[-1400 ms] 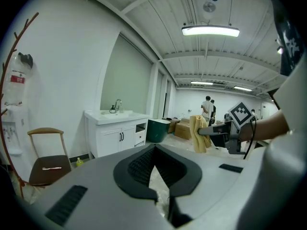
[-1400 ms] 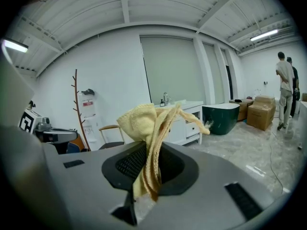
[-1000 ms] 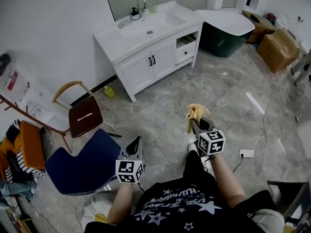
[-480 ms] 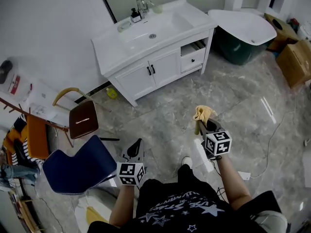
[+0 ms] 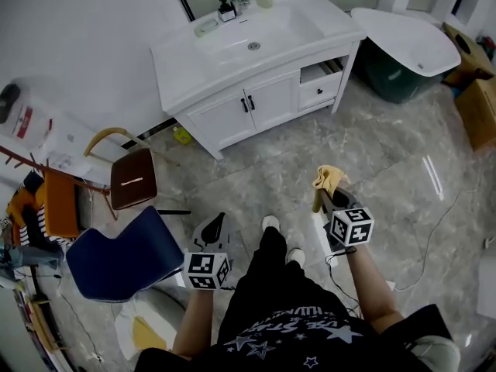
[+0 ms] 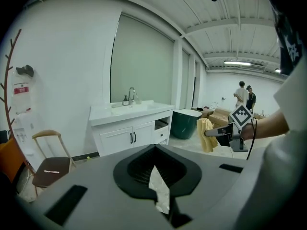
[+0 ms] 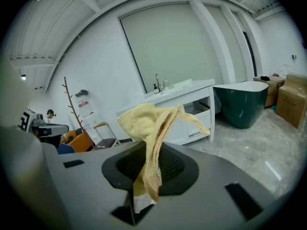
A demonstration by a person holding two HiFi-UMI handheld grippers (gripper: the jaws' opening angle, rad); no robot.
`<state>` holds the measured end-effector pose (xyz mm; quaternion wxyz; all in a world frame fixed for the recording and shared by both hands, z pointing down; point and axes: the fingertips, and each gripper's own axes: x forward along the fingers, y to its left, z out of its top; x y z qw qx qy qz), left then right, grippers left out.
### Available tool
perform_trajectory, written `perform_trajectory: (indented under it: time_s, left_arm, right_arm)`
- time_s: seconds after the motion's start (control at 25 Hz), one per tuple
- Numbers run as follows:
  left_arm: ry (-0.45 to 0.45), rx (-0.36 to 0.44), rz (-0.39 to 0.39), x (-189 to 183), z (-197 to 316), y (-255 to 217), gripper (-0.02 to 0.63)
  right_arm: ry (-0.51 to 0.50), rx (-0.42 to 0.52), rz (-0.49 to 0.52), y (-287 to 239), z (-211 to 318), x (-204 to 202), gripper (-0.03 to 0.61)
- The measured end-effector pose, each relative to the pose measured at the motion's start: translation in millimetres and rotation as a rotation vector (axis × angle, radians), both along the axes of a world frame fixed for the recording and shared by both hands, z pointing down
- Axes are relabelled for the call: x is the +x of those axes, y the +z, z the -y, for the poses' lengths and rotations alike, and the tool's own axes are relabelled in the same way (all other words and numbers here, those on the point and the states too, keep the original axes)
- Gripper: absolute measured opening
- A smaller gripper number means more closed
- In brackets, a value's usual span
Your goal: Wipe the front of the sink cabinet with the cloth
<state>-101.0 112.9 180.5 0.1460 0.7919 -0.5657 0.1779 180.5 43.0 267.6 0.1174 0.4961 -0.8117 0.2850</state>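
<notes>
The white sink cabinet [image 5: 256,91] stands against the far wall, with two doors, a drawer and an open shelf on its front. It also shows in the left gripper view [image 6: 132,131] and behind the cloth in the right gripper view [image 7: 192,104]. My right gripper [image 5: 320,200] is shut on a yellow cloth [image 5: 326,179], which flops over the jaws [image 7: 153,128]. That cloth hangs well short of the cabinet, over the floor. My left gripper [image 5: 215,223] is shut with nothing in it and points at the cabinet from a distance [image 6: 156,174].
A wooden chair [image 5: 133,178] and a blue chair [image 5: 116,258] stand at the left. A green tub with a white lid [image 5: 403,53] is right of the cabinet, cardboard boxes [image 5: 477,107] beyond it. A cable and power strip [image 5: 322,235] lie on the floor. Two people [image 6: 244,97] stand far off.
The person has stepped forward, so the cabinet is nearer and more centred. Both grippers keep their pose, the cloth still held in the right one.
</notes>
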Motion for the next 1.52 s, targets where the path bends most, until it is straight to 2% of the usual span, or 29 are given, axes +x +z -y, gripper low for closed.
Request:
perform_trajectory:
  time_s: [0.2, 0.4, 0.64, 0.8, 0.92, 1.12, 1.28, 1.52]
  left_arm:
    - [0.024, 0.012, -0.014, -2, 57, 12, 0.015]
    - [0.051, 0.010, -0.026, -13, 149, 31, 0.015]
    - [0.041, 0.003, -0.007, -38, 264, 63, 0.015]
    - [0.043, -0.002, -0.020, -43, 316, 87, 0.015]
    - [0.037, -0.020, -0.016, -37, 329, 112, 0.015]
    - [-0.021, -0.051, -0.040, -28, 321, 159, 0.015]
    - [-0.068, -0.006, -0.038, -24, 323, 203, 0.015]
    - [-0.141, 0.077, -0.002, -58, 339, 259, 0.015]
  right_arm:
    - [0.007, -0.012, -0.044, 7, 44, 1, 0.079]
    - [0.023, -0.011, -0.084, 10, 132, -12, 0.078]
    - [-0.005, -0.040, -0.144, 44, 242, -49, 0.078]
    - [-0.027, -0.048, -0.142, 73, 291, -72, 0.080]
    - [-0.041, -0.062, -0.148, 99, 310, -77, 0.078]
    - [-0.078, -0.058, -0.127, 146, 323, -79, 0.079]
    - [-0.132, -0.021, -0.133, 196, 337, -74, 0.079]
    - [-0.152, 0.090, -0.092, 242, 373, -86, 0.078]
